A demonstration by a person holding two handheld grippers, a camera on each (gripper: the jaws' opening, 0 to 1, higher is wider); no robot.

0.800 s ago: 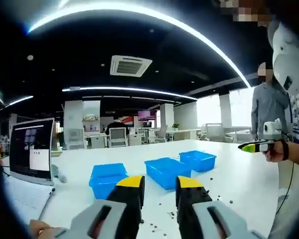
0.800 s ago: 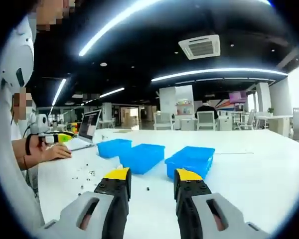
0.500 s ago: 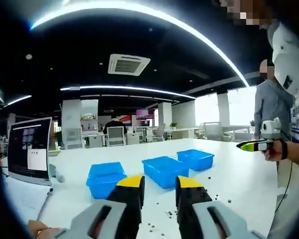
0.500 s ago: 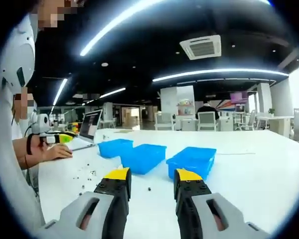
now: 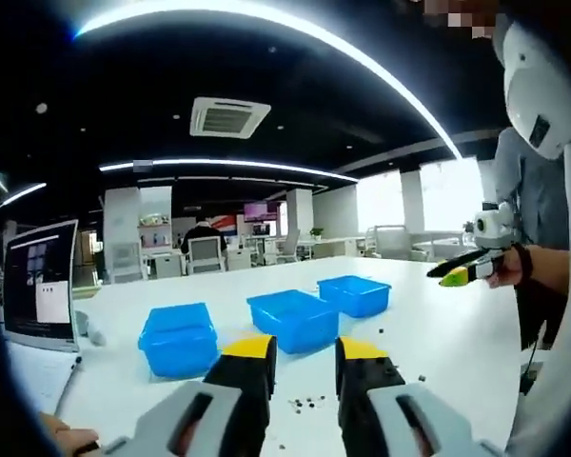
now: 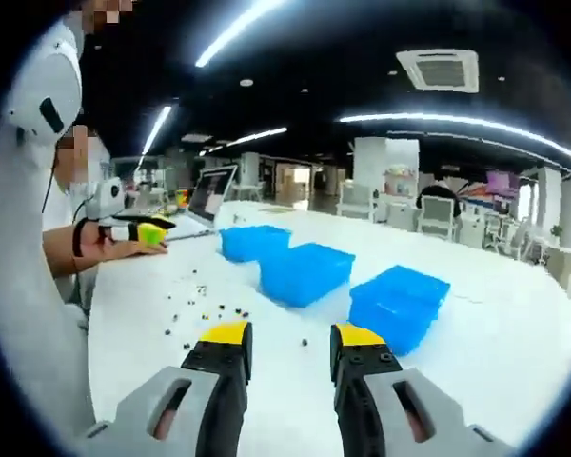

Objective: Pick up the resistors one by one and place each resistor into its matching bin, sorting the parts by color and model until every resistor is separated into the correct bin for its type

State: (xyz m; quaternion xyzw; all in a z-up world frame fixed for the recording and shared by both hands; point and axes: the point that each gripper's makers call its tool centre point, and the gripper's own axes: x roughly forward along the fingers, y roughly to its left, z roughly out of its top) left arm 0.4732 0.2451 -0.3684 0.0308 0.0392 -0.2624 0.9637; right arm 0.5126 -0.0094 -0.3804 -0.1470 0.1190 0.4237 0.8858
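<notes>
Small dark resistors point(image 6: 202, 307) lie scattered on the white table point(image 6: 514, 381), on the near side of three blue bins point(image 6: 305, 271). From the right gripper point(image 6: 285, 341) they sit ahead and to the left of its jaws, which are narrowly parted and empty. The left gripper point(image 5: 306, 350), jaws likewise parted and empty, has a few resistors just ahead and looks nearer. The parts are too small to tell their color, model or long axis.

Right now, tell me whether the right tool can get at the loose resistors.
Probably yes. The right tool is open and holds nothing, and the resistors lie scattered on the bare table ahead and to its left, with the bins beyond them, not between.
</notes>
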